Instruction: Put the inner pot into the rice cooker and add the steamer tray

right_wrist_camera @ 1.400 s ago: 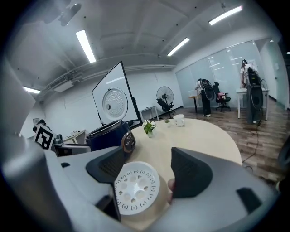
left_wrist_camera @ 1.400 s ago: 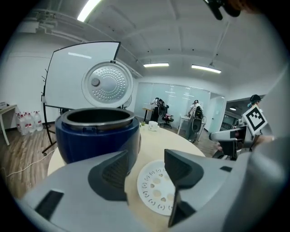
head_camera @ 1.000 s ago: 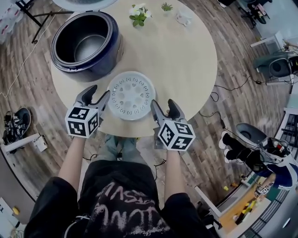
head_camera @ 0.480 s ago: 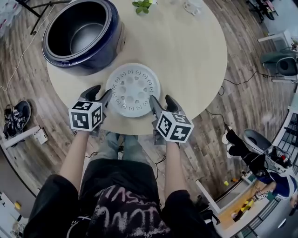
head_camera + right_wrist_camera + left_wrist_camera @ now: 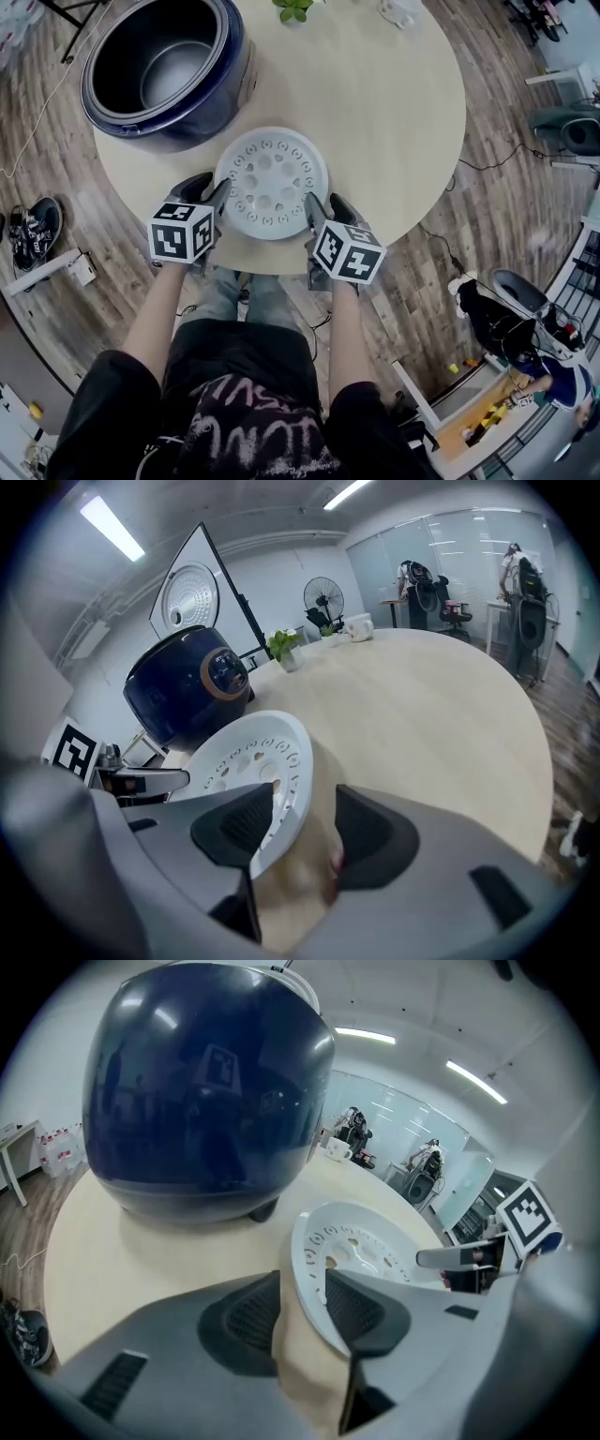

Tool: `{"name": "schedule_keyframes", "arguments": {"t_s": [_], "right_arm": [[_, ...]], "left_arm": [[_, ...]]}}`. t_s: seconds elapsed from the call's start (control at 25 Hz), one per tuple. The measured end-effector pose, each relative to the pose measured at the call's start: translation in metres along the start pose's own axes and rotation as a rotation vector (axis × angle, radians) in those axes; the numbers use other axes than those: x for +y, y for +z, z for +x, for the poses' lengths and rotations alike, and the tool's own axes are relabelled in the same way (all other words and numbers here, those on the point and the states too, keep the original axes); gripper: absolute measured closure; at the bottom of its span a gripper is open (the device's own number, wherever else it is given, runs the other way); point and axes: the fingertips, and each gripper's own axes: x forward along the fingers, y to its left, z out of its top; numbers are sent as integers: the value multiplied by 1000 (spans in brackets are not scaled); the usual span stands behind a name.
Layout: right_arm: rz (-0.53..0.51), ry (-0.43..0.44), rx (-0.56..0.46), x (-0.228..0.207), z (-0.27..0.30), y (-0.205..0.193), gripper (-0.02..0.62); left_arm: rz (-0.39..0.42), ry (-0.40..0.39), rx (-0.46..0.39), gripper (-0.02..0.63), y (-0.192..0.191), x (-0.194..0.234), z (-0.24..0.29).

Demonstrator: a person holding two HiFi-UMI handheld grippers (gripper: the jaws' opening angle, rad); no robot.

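The white perforated steamer tray (image 5: 272,183) lies flat on the round table (image 5: 394,112), near its front edge. My left gripper (image 5: 211,194) straddles the tray's left rim (image 5: 314,1269). Its jaws have just been closing, and a strip of table still shows beside the outer pad, so it is open. My right gripper (image 5: 321,208) straddles the right rim (image 5: 281,780) the same way, with a gap at its outer pad. Its jaws have also just been closing. The dark blue rice cooker (image 5: 164,70) stands at the back left with its top open, showing a grey metal inside.
The cooker's raised lid (image 5: 187,592) stands behind it. A small plant (image 5: 295,7) and a white cup (image 5: 398,11) sit at the table's far edge. The table's front edge runs just under both grippers. Shoes (image 5: 33,234) and cables lie on the wooden floor.
Both grippers have come down and forward from the table's front edge onto the tray's two sides. Their jaws have narrowed around its rim. The tray itself has not moved.
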Motion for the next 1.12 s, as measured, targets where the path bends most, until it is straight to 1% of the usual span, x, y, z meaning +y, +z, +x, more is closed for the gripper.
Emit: {"name": "schedule_keyframes", "arguments": {"t_s": [0.08,0.28,0.48,0.72,0.92,1.12], "right_arm": [[7,-16,2,-2,2,0,414],[12,-10,9,0,3,1,446],[-6,-6,1,6,3,1,509],[-1,2,-15,10,-3,2,512],[4,9,-65,13,-21,12,517],[-16,22,-123,17,-46,32,517]], "left_arm": [[2,-3,7,455,0,-1,2],[5,0,6,500,2,-4,5],[-8,-2,5,505,1,-4,3],[-7,2,-24,511,7,-6,-5],[19,1,-68,512,19,-16,-18],[37,-4,-124,515,40,-32,-36]]}}
